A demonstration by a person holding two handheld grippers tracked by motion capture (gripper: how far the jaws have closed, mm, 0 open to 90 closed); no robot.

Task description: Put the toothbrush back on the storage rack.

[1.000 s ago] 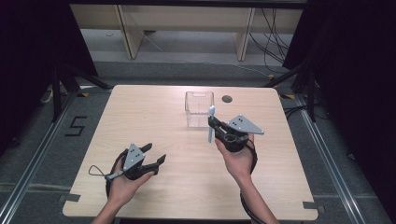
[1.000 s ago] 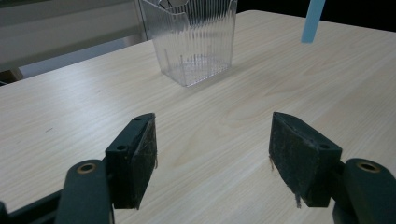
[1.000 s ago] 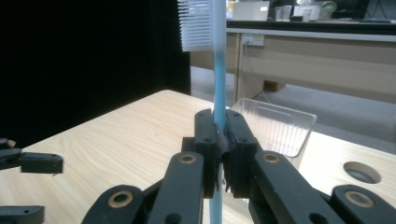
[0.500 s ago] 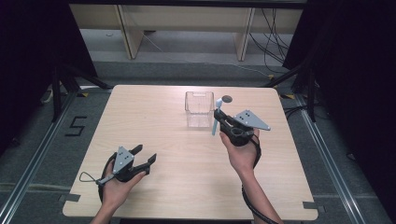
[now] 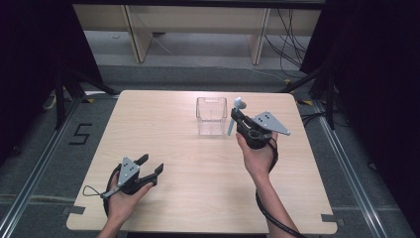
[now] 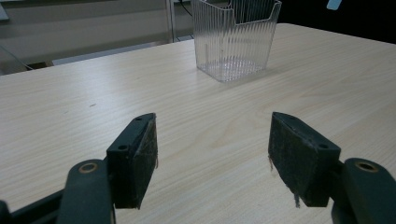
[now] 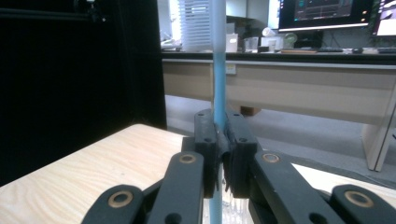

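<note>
Over on the far half of the wooden table (image 5: 198,163), the right gripper (image 5: 236,118) was held up off the surface, its jaws pinched tight on a slim light-blue stick (image 5: 233,119) — a toothbrush-like thing, though I couldn't say for certain what it was. Along the right gripper view the stick (image 7: 217,65) ran straight up between the two black jaws and poked out a little below them as well. From above, its pale upper end stood just beside the right wall of the clear ribbed container (image 5: 211,116), close to the rim, and whether it touched the plastic I couldn't tell. The person's right hand (image 5: 257,156) gripped the tool from underneath, the cable trailing back along the forearm.

The left gripper (image 5: 151,166) sat low near the table's near-left corner, well apart from the container, held in the left hand (image 5: 121,198). Its jaws were spread wide with nothing between them — bare wood grain showed through the gap in the left gripper view (image 6: 212,140). Farther off in that view the container (image 6: 236,39) stood upright, and nothing was visible inside it.
</note>
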